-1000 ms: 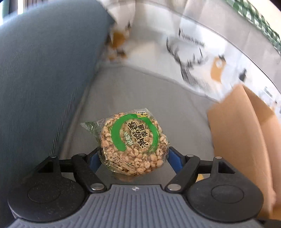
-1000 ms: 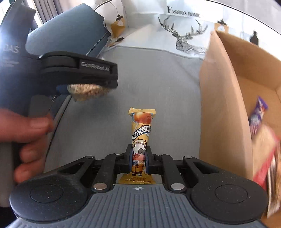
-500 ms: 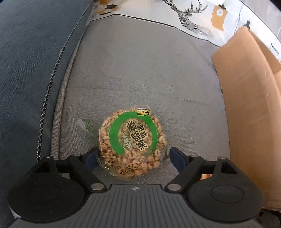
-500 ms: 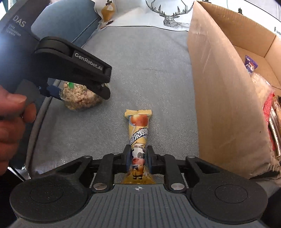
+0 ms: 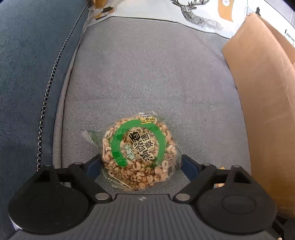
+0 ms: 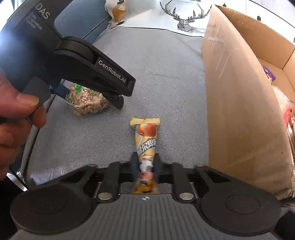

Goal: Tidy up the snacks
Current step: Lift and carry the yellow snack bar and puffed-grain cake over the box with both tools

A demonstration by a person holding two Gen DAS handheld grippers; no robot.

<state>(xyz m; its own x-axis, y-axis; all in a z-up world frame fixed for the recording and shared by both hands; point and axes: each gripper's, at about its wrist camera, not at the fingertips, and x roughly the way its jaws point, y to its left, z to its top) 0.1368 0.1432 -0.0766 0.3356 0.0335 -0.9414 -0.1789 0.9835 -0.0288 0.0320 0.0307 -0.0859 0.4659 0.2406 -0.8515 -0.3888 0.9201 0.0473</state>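
A round puffed-grain cake in a clear wrapper with a green ring (image 5: 139,153) lies on the grey sofa seat (image 5: 147,73). My left gripper (image 5: 141,164) is open around it, fingers apart from its sides; it also shows in the right wrist view (image 6: 88,97). My right gripper (image 6: 145,164) is shut on a yellow snack bar (image 6: 146,140), which lies along the seat. A cardboard box (image 6: 239,103) stands to the right and holds several snack packets (image 6: 287,114).
A blue sofa backrest with a chain trim (image 5: 33,73) runs along the left. A white deer-print cushion (image 6: 186,16) lies at the back. The box wall (image 5: 265,103) is close on the right of both grippers.
My left gripper came down with the grain cake, set it on the seat and opened. My right gripper lowered the yellow bar to the seat, still shut on it.
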